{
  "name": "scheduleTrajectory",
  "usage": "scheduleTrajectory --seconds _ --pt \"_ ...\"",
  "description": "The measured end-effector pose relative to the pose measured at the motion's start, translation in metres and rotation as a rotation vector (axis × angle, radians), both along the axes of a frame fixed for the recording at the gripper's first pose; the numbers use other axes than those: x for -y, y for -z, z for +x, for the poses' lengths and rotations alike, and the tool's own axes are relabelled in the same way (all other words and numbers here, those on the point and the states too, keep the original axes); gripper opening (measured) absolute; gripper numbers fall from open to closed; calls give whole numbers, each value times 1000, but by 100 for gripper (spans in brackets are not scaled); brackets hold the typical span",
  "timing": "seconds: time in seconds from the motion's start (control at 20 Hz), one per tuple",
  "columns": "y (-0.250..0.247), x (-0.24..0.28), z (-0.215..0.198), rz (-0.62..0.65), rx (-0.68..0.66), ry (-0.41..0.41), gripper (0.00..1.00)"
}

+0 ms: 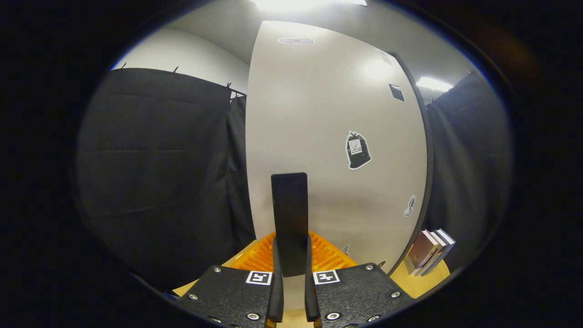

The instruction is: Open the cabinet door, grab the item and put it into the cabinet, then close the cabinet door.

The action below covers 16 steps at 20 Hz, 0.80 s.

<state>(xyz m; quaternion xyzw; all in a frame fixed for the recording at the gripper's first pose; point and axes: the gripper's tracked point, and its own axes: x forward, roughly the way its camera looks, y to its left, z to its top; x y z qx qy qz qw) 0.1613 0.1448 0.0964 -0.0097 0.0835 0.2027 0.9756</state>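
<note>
1. Nearest the lens, the gripper (291,273) stands with its two fingers drawn close together on a flat dark slab (289,223), one finger pressing each side; the jaws are clenched on it, and the slab rises upright out of the grasp.
2. Just beyond the slab lies an orange ridged tray (328,255); behind the slab stands the pale cabinet door (319,136), which looks closed, with stickers on its face, though I cannot tell the handle.
3. Some books (430,253) lean on the wooden table (423,282), off to the right of the slab and beside the door's right edge.
4. Risk, as I judge it: with the door apparently shut, carrying the slab forward would knock its top against the panel; the hold is low on the slab, so a bump could lever it loose.
5. Tilted, the slab could slide out and drop onto the tray.
</note>
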Motion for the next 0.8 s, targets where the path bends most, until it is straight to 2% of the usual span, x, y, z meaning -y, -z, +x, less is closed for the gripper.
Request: scheduleTrajectory --seconds 0.2,0.35,0.55,0.75,0.8 --pt "-3 25 -20 19 -21 18 19" --pt "-6 47 -36 -32 0 73 17" --pt "-9 75 -54 -18 -7 125 17" --pt "-13 108 -66 -69 14 213 17" --pt "-13 116 -66 -75 20 231 14"
